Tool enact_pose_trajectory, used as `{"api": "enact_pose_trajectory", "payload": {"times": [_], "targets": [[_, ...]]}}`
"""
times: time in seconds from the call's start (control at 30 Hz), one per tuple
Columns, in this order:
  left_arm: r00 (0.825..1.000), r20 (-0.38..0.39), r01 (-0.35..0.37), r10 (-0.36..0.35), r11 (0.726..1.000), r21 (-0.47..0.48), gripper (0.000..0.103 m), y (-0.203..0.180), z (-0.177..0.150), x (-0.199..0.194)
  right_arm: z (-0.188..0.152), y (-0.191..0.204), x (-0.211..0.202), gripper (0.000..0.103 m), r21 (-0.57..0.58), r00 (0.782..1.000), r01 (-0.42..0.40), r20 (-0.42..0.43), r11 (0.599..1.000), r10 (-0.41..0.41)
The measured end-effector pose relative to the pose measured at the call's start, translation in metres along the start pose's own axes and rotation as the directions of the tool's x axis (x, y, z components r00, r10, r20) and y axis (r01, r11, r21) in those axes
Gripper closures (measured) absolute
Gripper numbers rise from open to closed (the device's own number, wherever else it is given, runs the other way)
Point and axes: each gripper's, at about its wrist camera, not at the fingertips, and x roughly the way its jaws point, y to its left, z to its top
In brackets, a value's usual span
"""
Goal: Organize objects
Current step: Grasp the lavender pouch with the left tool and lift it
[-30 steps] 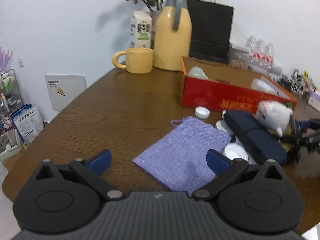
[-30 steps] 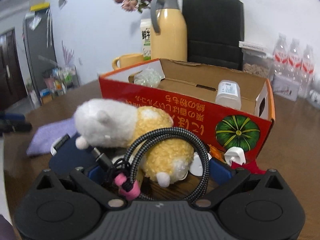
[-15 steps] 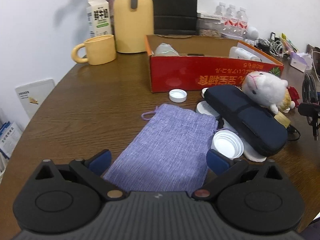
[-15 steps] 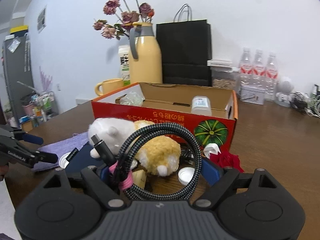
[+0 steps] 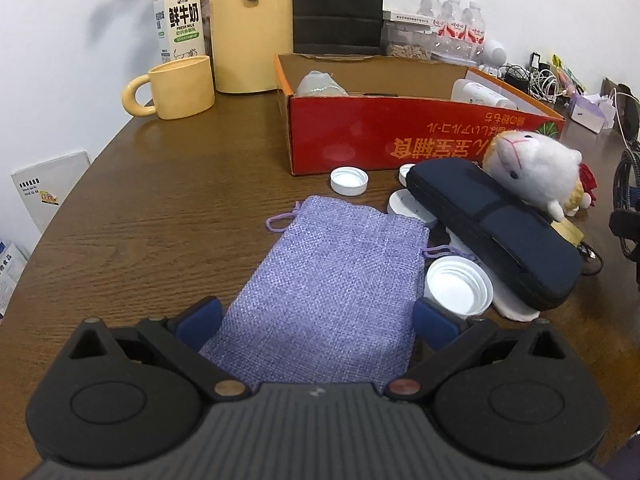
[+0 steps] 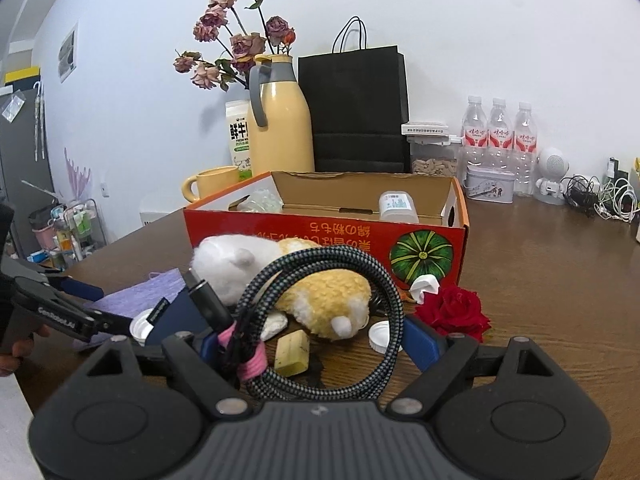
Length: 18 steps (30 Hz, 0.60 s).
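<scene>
The right gripper point(image 6: 310, 344) is clamped across a coiled braided cable point(image 6: 320, 316), the plush hamster point(image 6: 288, 280) seen at 12 o'clock beyond.

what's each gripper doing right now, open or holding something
Left gripper: open, its jaws either side of the purple pouch, not pressing it.
Right gripper: shut on the coiled braided cable.

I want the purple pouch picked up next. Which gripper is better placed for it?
Left. The left gripper is open, with the pouch lying right between its fingers. The right gripper is shut on a coiled cable, farther off by the plush toy.
</scene>
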Motion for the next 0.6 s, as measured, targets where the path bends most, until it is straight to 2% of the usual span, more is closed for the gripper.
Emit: {"api": "enact_pose_trajectory", "payload": {"times": [0.3,0.37,0.47,0.53,0.57,0.6], "targets": [[0.999,0.035,-0.034,0.035,0.999,-0.017,0.0,-0.007,-0.006,-0.001,-0.004,0.002,-0.001,0.017,0.033,1.0,-0.007,0.004,0.999,0.007],[0.998,0.052,-0.036,0.038,0.999,-0.021,0.005,-0.01,-0.009,-0.004,-0.005,0.001,-0.002,0.017,0.04,1.0,-0.006,0.003,0.999,0.006],[0.997,0.076,-0.033,0.035,0.999,-0.019,0.03,-0.015,-0.012,-0.011,-0.007,0.0,-0.003,0.017,0.049,1.0,-0.005,0.0,0.999,0.005],[0.995,0.091,-0.035,0.037,0.999,-0.024,0.064,-0.018,-0.014,-0.016,-0.008,-0.001,-0.003,0.017,0.055,1.0,-0.005,0.0,0.998,0.005],[0.995,0.095,-0.031,0.034,0.999,-0.032,0.071,-0.018,-0.014,-0.018,-0.009,-0.001,-0.004,0.017,0.057,1.0,-0.005,0.0,0.998,0.005],[0.995,0.097,-0.03,0.035,0.998,-0.049,0.084,-0.017,-0.014,-0.02,-0.009,-0.001,-0.004,0.017,0.059,1.0,-0.005,0.0,0.998,0.005]]}}
